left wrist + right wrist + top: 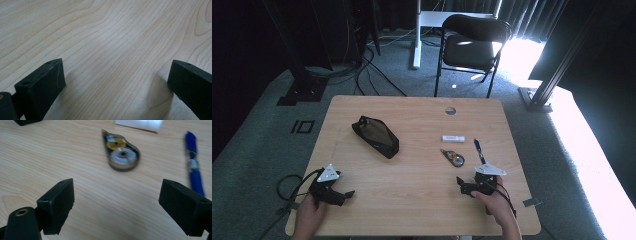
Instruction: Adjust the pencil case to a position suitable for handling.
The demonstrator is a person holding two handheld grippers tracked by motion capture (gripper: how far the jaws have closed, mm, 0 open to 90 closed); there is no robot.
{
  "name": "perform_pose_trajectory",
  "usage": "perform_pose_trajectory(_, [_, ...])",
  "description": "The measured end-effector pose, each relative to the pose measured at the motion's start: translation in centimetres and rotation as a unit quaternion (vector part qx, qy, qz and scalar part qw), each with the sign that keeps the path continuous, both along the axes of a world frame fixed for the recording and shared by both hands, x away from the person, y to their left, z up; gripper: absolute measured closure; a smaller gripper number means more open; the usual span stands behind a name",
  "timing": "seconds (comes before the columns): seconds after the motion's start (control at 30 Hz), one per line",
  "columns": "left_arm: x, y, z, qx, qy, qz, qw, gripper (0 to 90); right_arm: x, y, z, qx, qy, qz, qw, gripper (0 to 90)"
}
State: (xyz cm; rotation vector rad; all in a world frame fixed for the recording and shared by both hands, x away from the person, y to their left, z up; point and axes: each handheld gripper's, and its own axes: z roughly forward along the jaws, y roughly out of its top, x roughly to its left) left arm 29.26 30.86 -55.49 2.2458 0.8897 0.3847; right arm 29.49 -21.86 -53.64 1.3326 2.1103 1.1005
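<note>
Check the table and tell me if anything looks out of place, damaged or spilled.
Nothing stands out. The black pouch, white stick, tape dispenser and blue pen lie apart on the table, none spilled or visibly broken. Both grippers, left and right, are open and hold nothing.

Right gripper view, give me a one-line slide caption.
Open right gripper over the table, facing a tape dispenser, blue pen and white tube.

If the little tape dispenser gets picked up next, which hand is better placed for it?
Probably the right. The right gripper sits open just short of the tape dispenser, which lies straight ahead between its jaws. The left gripper is across the table, facing bare wood.
</note>
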Motion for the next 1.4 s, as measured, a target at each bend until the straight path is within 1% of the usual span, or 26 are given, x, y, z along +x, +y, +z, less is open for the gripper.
perform_pose_trajectory(0.07, [0.0,0.0,0.0,0.000,0.000,0.000,1.0000,1.5,0.5,1.0,0.1,0.008,-0.001,0.005,1.0000,12.2])
perform_pose_trajectory(0.1, [0.0,0.0,0.0,0.000,0.000,-0.001,1.0000,1.5,0.5,1.0,0.1,0.008,-0.001,0.005,1.0000,12.2])
perform_pose_trajectory(0.13, [0.0,0.0,0.0,0.000,0.000,-0.002,1.0000,1.5,0.8,1.7,0.2,0.014,-0.005,0.008,0.9999,12.2])
perform_pose_trajectory(0.2, [0.0,0.0,0.0,0.000,0.000,-0.002,1.0000,1.5,1.0,2.0,0.2,0.015,-0.009,0.012,0.9998,12.2])
perform_pose_trajectory(0.27, [0.0,0.0,0.0,0.000,0.000,-0.002,1.0000,1.5,1.4,2.9,0.4,0.006,-0.015,0.024,0.9996,12.2])
perform_pose_trajectory(0.3, [0.0,0.0,0.0,0.000,0.000,-0.002,1.0000,1.5,1.4,2.9,0.4,0.006,-0.015,0.024,0.9996,12.2])
perform_pose_trajectory(0.37, [0.0,0.0,0.0,0.000,0.000,-0.002,1.0000,1.5,1.8,3.7,0.6,0.007,-0.020,0.027,0.9994,12.6])
perform_pose_trajectory(0.43, [0.0,0.0,0.0,0.000,0.000,-0.002,1.0000,1.5,1.9,4.0,0.6,0.011,-0.022,0.030,0.9993,13.0])
perform_pose_trajectory(0.47, [0.0,0.0,0.0,0.000,0.000,-0.002,1.0000,1.5,2.1,4.6,0.7,0.003,-0.024,0.044,0.9987,13.2])
perform_pose_trajectory(0.5, [0.0,0.0,0.0,0.000,0.000,-0.002,1.0000,1.5,2.2,4.8,0.7,-0.003,-0.026,0.049,0.9984,13.5])
perform_pose_trajectory(0.57, [0.0,0.0,0.0,0.001,0.001,-0.003,1.0000,1.5,2.3,5.1,0.7,-0.004,-0.025,0.053,0.9983,13.5])
perform_pose_trajectory(0.6, [0.0,0.0,0.0,0.001,0.001,-0.003,1.0000,1.5,2.6,5.7,0.9,-0.008,-0.031,0.058,0.9978,14.1])
perform_pose_trajectory(0.73, [0.0,0.0,0.0,0.000,0.001,-0.002,1.0000,1.5,2.9,6.5,1.2,-0.018,-0.037,0.064,0.9971,14.4])
perform_pose_trajectory(0.77, [0.0,0.0,0.0,0.000,0.001,-0.002,1.0000,1.5,3.1,7.1,1.4,-0.015,-0.037,0.068,0.9969,14.5])
perform_pose_trajectory(0.87, [0.0,0.0,0.0,0.001,0.000,-0.003,1.0000,1.5,3.4,7.5,1.6,-0.009,-0.037,0.066,0.9971,14.8])
perform_pose_trajectory(0.9, [0.0,0.0,0.0,0.000,0.000,-0.002,1.0000,1.5,3.6,7.9,1.8,-0.007,-0.043,0.063,0.9971,14.8])
perform_pose_trajectory(0.93, [0.0,0.0,0.0,0.000,0.000,-0.002,1.0000,1.5,3.6,7.9,1.8,-0.007,-0.043,0.063,0.9971,14.8])
perform_pose_trajectory(0.97, [0.0,0.0,0.0,0.000,0.000,-0.003,1.0000,1.5,3.7,8.4,2.0,0.000,-0.045,0.066,0.9968,16.5])
perform_pose_trajectory(1.13, [0.0,0.0,0.0,0.000,0.000,-0.002,1.0000,1.5,4.0,9.6,2.1,0.006,-0.044,0.080,0.9958,18.9])
perform_pose_trajectory(1.17, [0.0,0.0,0.0,0.000,0.000,-0.002,1.0000,1.5,4.2,10.3,2.1,0.011,-0.038,0.085,0.9956,24.3])
perform_pose_trajectory(1.2, [0.0,0.0,0.0,0.000,0.000,-0.003,1.0000,1.5,4.2,10.3,2.1,0.011,-0.038,0.085,0.9956,24.3])
perform_pose_trajectory(1.23, [0.0,0.0,0.0,0.000,0.000,-0.002,1.0000,1.5,4.3,10.9,2.1,0.012,-0.032,0.094,0.9950,25.0])
perform_pose_trajectory(1.27, [0.0,0.0,0.0,0.000,0.000,-0.002,1.0000,1.5,4.3,10.9,2.1,0.012,-0.032,0.094,0.9950,25.0])
perform_pose_trajectory(1.3, [0.0,0.0,0.0,0.001,0.000,-0.003,1.0000,1.5,4.5,11.6,2.1,0.014,-0.027,0.104,0.9941,28.1])
perform_pose_trajectory(1.33, [0.0,0.0,0.0,0.001,0.000,-0.003,1.0000,1.5,4.5,11.6,2.1,0.014,-0.027,0.104,0.9941,28.1])
perform_pose_trajectory(1.4, [0.0,0.0,0.0,0.000,0.000,-0.002,1.0000,1.5,4.8,12.7,2.2,0.011,-0.029,0.115,0.9929,28.5])
